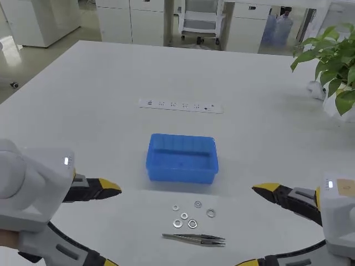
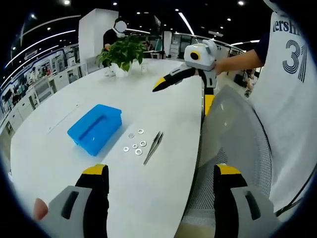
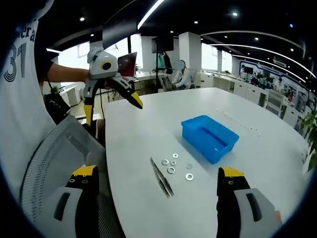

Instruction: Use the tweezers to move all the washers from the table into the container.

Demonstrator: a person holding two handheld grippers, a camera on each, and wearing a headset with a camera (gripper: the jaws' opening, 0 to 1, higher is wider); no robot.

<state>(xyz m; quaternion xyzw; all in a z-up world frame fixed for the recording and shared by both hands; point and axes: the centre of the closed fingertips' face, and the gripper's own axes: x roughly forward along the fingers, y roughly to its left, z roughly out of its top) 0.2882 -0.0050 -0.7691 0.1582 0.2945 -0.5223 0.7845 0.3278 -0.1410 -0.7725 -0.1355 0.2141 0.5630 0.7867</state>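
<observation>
**Both grippers open, tweezers and washers lying on the table**

The left gripper [image 2: 161,171] has its jaws spread wide and holds nothing. The right gripper [image 3: 158,171] is the same, with its jaws far apart and nothing between them. In the head view the two grippers sit at the near left and near right of the white table [image 1: 83,111], above its surface, with their yellow tips pointing in toward the middle. Each is well apart from the things on the table.

The tweezers [image 1: 194,238] lie flat on the table near the front edge, between the two grippers. No jaw touches them. They run left to right in the head view, with the tips toward the left.

Six washers [image 1: 192,224] lie in a loose cluster just beyond the tweezers. The nearest two are close to the tweezers, but the pictures do not show whether they touch. All six are on the bare table.

The blue container [image 1: 180,173] stands upright just beyond the washers, close to them but apart. Its open top faces up.

Farther back, a white power strip [image 1: 180,105] lies across the table, well apart from the container. A green plant [image 1: 333,61] stands at the far right. In both gripper views a mesh chair [image 3: 54,153] shows at the near side of the table.
</observation>
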